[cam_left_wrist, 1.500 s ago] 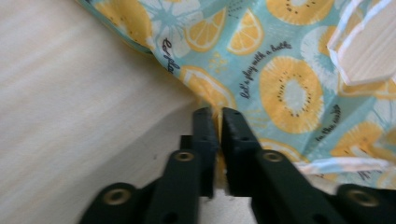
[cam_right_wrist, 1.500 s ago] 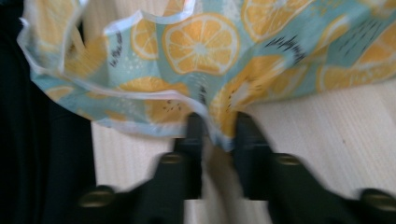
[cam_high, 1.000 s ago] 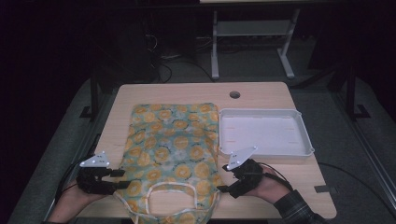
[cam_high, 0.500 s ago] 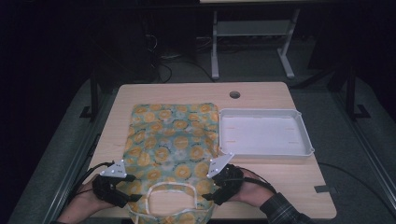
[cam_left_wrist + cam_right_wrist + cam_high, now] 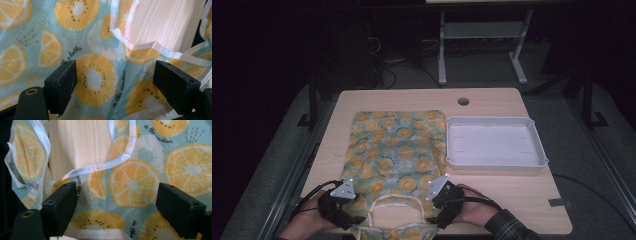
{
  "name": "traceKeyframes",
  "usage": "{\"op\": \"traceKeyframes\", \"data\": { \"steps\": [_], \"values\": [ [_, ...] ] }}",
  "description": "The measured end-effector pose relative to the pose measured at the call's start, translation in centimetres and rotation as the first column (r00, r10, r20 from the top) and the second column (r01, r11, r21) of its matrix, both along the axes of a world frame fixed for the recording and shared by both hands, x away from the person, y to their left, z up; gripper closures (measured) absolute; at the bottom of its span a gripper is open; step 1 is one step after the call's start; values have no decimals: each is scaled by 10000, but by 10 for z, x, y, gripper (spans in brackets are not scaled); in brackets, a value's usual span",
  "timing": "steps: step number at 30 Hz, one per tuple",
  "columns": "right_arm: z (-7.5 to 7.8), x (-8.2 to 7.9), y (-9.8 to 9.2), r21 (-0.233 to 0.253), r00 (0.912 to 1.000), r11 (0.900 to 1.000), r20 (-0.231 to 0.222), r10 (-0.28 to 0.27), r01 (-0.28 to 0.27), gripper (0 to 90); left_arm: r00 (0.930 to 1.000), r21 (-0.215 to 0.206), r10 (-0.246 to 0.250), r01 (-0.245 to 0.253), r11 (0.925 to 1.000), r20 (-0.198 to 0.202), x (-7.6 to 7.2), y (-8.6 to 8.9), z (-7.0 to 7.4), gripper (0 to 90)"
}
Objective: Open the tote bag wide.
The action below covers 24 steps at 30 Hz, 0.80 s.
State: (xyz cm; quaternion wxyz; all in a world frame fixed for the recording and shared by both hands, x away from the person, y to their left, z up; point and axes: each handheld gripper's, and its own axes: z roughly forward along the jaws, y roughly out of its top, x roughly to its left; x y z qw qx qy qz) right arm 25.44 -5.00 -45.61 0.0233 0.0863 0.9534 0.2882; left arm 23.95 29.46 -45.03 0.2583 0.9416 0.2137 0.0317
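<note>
A light-blue cloth bib printed with orange and lemon slices (image 5: 394, 155) lies flat on the wooden table (image 5: 492, 192), its white-trimmed neck loop (image 5: 394, 200) at the near edge. My left gripper (image 5: 343, 212) rests over the bib's near left corner, its jaws wide apart above the fabric (image 5: 95, 75). My right gripper (image 5: 443, 202) sits at the near right side of the neck opening, also open over the cloth (image 5: 130, 182). Bare table wood shows through the neck hole (image 5: 162, 22) (image 5: 77, 147). Neither gripper holds anything.
A white shallow tray (image 5: 494, 142) stands to the right of the bib, nothing in it. A round cable hole (image 5: 463, 101) is at the table's far edge. Dark floor and a metal stand (image 5: 482, 45) lie beyond the table.
Both grippers have moved inward from the bib's sides onto its near corners beside the neck loop. The bib and tray have not shifted.
</note>
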Motion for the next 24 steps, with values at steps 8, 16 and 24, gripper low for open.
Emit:
{"op": "traceKeyframes", "data": {
  "steps": [8, 16, 24],
  "values": [
    [-4, 1, 0, -103, 10000, 9999, 45, 28, -28, 228, 9992, 163, 191, -197, 9997, 365, 0, 0, 1, 295],
    [-1, 6, -5, 127, 9997, 9996, 120, -235, 234, 432, 9990, 54, 205, -207, 9998, 391, 3, 1, 4, 532],
    [0, 11, -9, 277, 9982, 9979, 91, -591, 588, 687, 9990, -147, 385, -382, 9992, 240, 7, 0, 4, 774]
  ]
}}
